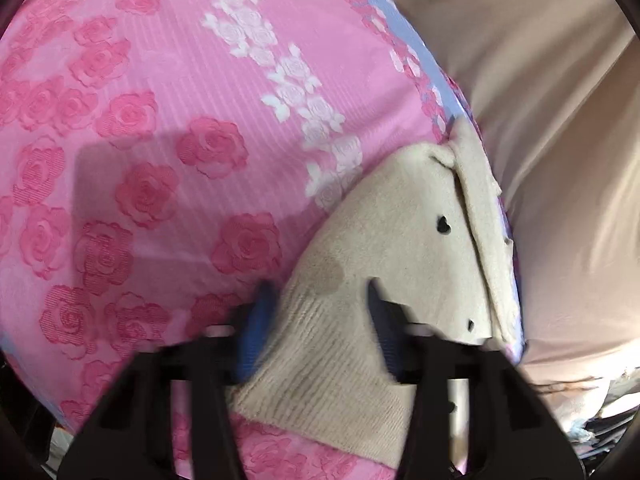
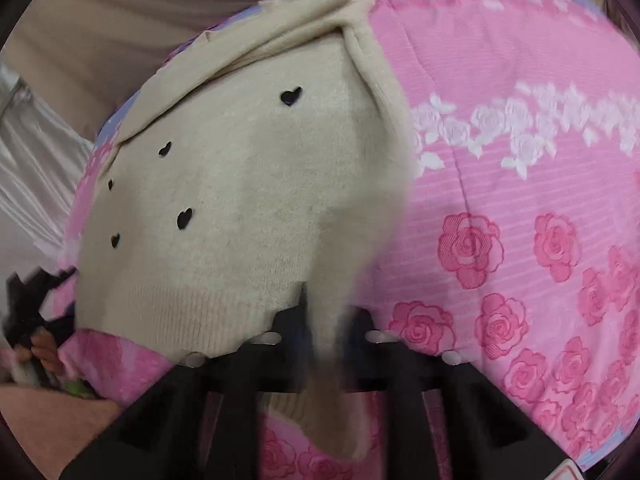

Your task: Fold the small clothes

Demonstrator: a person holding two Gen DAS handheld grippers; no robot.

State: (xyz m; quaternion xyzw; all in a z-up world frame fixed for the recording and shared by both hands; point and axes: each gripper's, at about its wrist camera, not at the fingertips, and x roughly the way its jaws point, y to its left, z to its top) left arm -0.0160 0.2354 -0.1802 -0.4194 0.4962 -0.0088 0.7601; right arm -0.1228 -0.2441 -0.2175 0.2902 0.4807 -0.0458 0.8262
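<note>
The pink rose-print sheet (image 1: 168,128) covered nearly the whole work surface, with a band of white roses (image 1: 296,80) across it and a pale blue border (image 1: 384,12) at one edge. Beige cloth (image 1: 540,100) lay beyond that border. The cream knit sweater (image 2: 248,184) rested on the sheet near the blue border, partly folded, one sleeve (image 2: 376,92) laid across the body; small black hearts (image 2: 290,97) dotted the front. The left gripper (image 1: 320,332) sat at the ribbed hem (image 1: 320,364), jaws moderately apart with the hem fabric between them; whether they pinched it could not be told. The right gripper (image 2: 326,328) had its jaws drawn narrow on a blurred fold of the sweater, fabric passing between the fingers.
</note>
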